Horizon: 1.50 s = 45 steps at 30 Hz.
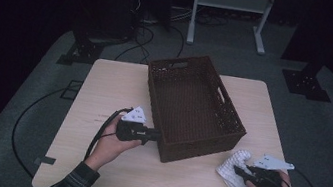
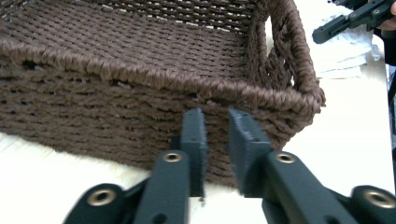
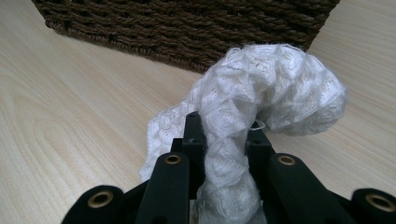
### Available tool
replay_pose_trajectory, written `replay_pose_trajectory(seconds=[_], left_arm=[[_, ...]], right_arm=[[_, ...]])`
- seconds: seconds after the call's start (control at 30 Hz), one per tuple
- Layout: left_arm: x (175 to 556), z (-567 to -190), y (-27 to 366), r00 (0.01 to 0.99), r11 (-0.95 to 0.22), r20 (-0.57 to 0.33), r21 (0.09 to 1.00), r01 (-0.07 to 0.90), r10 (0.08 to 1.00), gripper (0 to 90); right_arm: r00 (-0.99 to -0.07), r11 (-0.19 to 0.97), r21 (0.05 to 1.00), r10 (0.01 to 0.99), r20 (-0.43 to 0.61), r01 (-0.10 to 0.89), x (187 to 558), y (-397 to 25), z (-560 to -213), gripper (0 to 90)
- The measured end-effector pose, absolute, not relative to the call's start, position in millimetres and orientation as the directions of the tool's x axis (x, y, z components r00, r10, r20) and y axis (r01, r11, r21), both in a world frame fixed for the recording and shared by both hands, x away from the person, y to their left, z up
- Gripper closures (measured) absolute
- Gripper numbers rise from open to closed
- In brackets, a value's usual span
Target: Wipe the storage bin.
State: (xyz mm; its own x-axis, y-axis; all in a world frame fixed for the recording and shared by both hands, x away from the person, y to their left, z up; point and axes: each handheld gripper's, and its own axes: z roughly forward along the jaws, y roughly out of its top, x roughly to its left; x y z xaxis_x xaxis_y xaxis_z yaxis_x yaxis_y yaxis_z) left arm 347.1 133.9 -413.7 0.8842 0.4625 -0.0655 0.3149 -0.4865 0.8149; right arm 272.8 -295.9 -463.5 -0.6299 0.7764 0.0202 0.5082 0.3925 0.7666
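Pinched between the right gripper's [image 3: 223,135] jaws, a white waffle cloth [image 3: 271,88] bulges forward; the wicker basket [image 3: 187,28] lies straight ahead. Left gripper [image 2: 215,135], jaws slightly spread, faces its wall.

Between the matt black plastic fingers [image 3: 194,135] a white, nubbly waffle-weave cloth [image 3: 261,93] is bunching; ahead, a rough brown woven basket [image 3: 187,28] is sitting on the smooth pale wood-grain counter [image 3: 70,116].

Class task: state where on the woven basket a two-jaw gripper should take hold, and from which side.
Grip the brown woven basket at its rim beside a handle cutout, coming from above with one jaw inside and one outside. The upright wall is thin enough to pinch; the left gripper, jaws slightly apart, faces only its broad outer side.
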Motion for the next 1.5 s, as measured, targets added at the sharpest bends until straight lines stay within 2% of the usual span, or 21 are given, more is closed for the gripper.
replay_pose_trajectory(seconds=[0.2, 0.23, 0.27, 0.33, 0.67, 1.03, 1.5], left_arm=[[345, -416, 137, 0.881, -0.486, -0.057, 0.816, 0.312, 0.469, 53.6], [344, -418, 137, 0.879, -0.480, -0.059, 0.819, 0.313, 0.473, 53.6], [342, -421, 138, 0.873, -0.486, -0.043, 0.817, 0.310, 0.485, 47.6], [341, -425, 139, 0.870, -0.492, -0.033, 0.814, 0.309, 0.492, 42.7], [331, -444, 139, 0.882, -0.508, -0.019, 0.811, 0.290, 0.472, 30.1], [324, -461, 122, 0.888, -0.561, -0.003, 0.774, 0.293, 0.460, 22.9], [324, -482, 101, 0.865, -0.569, -0.006, 0.751, 0.335, 0.502, 23.9]], right_arm=[[-0.622, 0.386, 0.768, 0.783, 0.019, 0.510, 271, -298, -463, 75.7], [-0.622, 0.386, 0.768, 0.783, 0.019, 0.510, 271, -298, -463, 75.7], [-0.620, 0.385, 0.769, 0.784, 0.019, 0.510, 271, -299, -463, 75.6], [-0.622, 0.386, 0.769, 0.783, 0.019, 0.510, 272, -298, -464, 75.6], [-0.621, 0.386, 0.768, 0.784, 0.018, 0.511, 271, -299, -464, 75.5], [-0.621, 0.388, 0.766, 0.784, 0.020, 0.514, 271, -298, -464, 75.5], [-0.623, 0.393, 0.762, 0.782, 0.017, 0.514, 272, -296, -465, 75.4]])
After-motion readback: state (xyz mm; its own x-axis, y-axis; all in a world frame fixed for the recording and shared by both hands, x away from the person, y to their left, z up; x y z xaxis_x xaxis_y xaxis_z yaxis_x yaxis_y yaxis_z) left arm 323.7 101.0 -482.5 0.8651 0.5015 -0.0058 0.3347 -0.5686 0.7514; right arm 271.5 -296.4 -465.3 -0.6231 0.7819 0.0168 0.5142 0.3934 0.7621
